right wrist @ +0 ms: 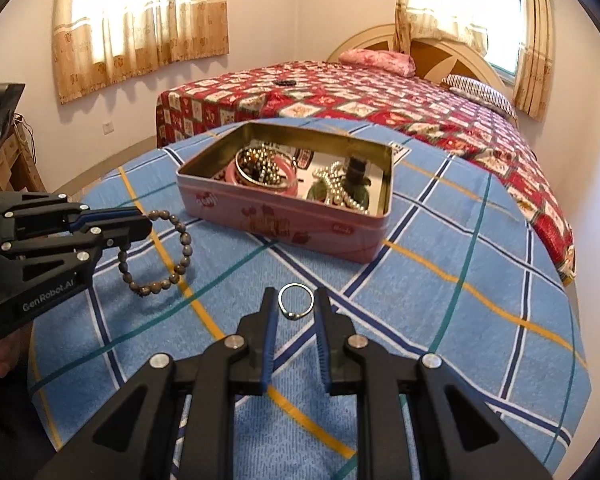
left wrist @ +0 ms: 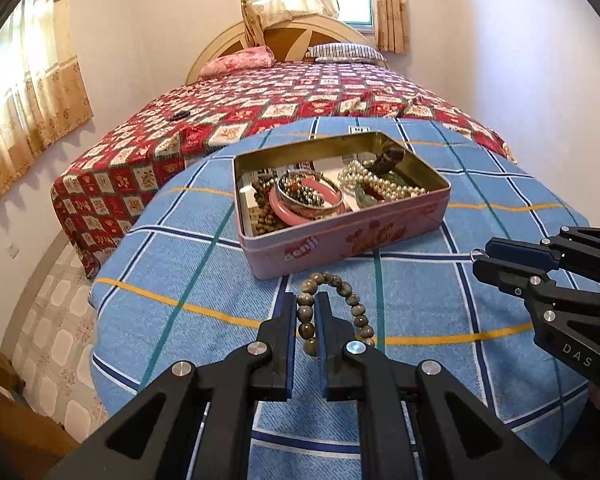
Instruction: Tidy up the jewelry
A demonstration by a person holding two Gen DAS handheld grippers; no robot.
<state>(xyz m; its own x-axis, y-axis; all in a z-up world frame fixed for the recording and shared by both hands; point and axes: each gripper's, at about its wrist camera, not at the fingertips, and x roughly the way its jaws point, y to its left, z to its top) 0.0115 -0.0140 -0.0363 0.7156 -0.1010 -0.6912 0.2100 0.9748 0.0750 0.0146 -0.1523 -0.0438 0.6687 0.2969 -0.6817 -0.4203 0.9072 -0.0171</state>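
Observation:
A pink tin box stands open on the blue checked cloth, holding bangles, a pearl string and beads; it also shows in the right wrist view. My left gripper is shut on a grey-brown bead bracelet, which hangs from its fingers just above the cloth in the right wrist view. My right gripper is shut on a thin silver ring and holds it by its sides. In the left wrist view the right gripper is at the right, with the ring at its tips.
A bed with a red patterned quilt lies behind the cloth-covered table. A small dark object rests on the quilt. Curtained windows line the walls. Wooden furniture stands at the lower left.

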